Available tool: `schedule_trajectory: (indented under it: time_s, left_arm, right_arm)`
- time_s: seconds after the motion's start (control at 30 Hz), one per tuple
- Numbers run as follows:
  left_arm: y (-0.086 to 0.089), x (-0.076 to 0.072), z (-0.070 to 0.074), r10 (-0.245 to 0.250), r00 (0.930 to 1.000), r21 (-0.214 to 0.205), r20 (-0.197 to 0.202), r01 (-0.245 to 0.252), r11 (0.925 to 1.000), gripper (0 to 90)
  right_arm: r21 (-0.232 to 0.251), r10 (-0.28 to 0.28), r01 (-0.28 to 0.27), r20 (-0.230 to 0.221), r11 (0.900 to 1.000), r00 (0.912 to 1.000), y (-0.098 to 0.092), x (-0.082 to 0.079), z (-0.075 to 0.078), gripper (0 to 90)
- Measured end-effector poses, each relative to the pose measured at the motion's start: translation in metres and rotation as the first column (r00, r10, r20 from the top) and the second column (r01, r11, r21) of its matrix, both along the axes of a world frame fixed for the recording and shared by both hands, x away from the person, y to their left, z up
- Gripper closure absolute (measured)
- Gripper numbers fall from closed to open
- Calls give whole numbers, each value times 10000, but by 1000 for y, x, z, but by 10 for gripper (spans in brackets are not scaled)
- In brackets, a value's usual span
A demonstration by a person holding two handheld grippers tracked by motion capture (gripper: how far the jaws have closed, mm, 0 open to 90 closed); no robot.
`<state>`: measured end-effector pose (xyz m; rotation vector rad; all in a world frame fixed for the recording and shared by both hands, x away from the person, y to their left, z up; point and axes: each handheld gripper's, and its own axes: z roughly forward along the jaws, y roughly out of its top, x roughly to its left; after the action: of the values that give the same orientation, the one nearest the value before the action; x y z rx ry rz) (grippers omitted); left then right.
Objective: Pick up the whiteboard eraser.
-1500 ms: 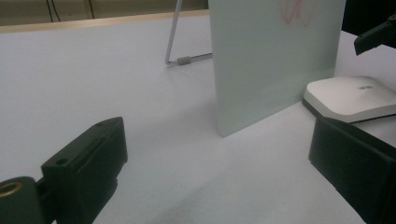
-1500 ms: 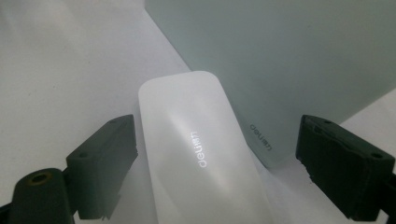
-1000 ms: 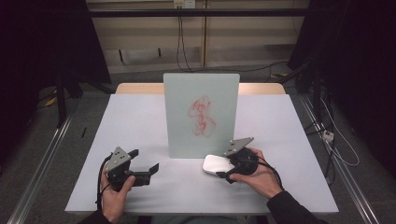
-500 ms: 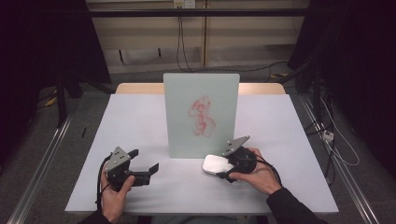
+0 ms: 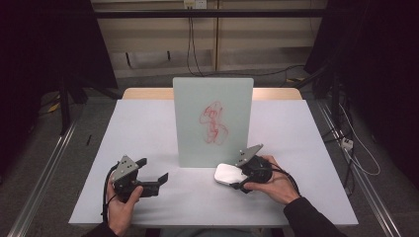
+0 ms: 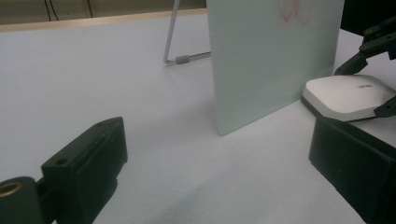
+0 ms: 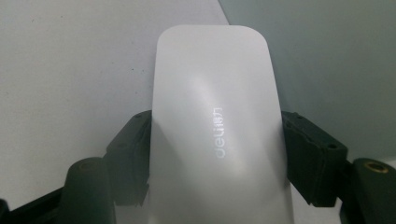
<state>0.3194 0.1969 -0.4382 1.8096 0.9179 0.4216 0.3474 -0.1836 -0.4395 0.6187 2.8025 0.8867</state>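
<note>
The right gripper (image 5: 236, 177) has just been closing its jaws on the white eraser (image 5: 228, 174) lying on the table near the board's foot; both pads now press against the eraser's long sides.

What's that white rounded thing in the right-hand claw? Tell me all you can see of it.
The white eraser is a smooth, glossy, plastic-looking block with rounded corners, a domed top, a paler base and a faint "deli" mark. It lies flat on the table before the upright board. The right gripper has just closed on its two long sides.
</note>
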Motion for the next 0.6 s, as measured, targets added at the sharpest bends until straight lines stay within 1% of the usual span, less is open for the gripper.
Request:
schedule_trajectory:
  time_s: [0.1, 0.2, 0.27, 0.37, 0.4, 0.6]
  left_arm:
    - [0, 0, 0, 3, 10000, 3, 4, -3, 10000, 43]
    - [0, 0, 0, -7, 10000, 1, -2, 7, 10000, 43]
    - [0, 0, 0, 2, 10000, -7, -4, -2, 10000, 43]
    - [0, 0, 0, 0, 10000, -24, -21, 0, 10000, 43]
    - [0, 0, 0, -2, 10000, -22, -20, 2, 10000, 43]
    - [0, 0, 0, -6, 10000, -35, -24, 6, 10000, 43]
  right_arm:
    - [-84, 51, -50, 83, 10000, 10000, 0, -1, 1, 313]
    - [-74, 47, -47, -3, 10000, 10000, 0, -1, 1, 314]
    - [-94, 50, -50, 20, 9999, 10000, 0, -1, 1, 314]
    - [-28, 76, -76, -5, 10000, 10000, 1, -2, 2, 314]
    - [-19, 167, -167, -45, 9999, 9999, 2, -3, 2, 314]
    - [157, 32, -32, 23, 9999, 10000, 0, -5, 4, 314]
